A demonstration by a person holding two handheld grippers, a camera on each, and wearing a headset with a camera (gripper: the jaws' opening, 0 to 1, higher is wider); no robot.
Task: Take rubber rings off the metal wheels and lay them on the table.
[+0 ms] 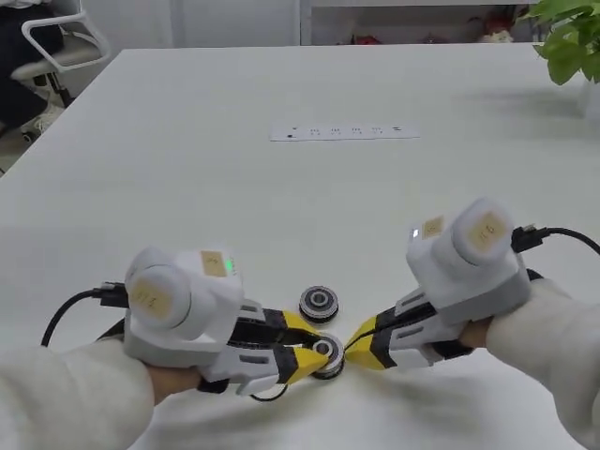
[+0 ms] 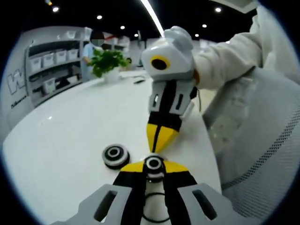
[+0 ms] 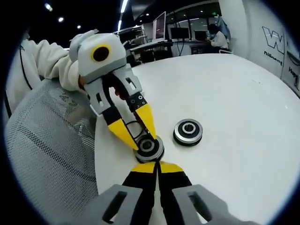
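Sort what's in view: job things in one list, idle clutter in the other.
Job:
held wheel, gripped in the left tongs
free wheel
black ring, loose under the left tongs
right tongs, tips at the held wheel
table

Lying about:
paper strip
plant
chair

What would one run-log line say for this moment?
left gripper: shut on held wheel | right gripper: shut, tip at that wheel | second wheel: on table nearby
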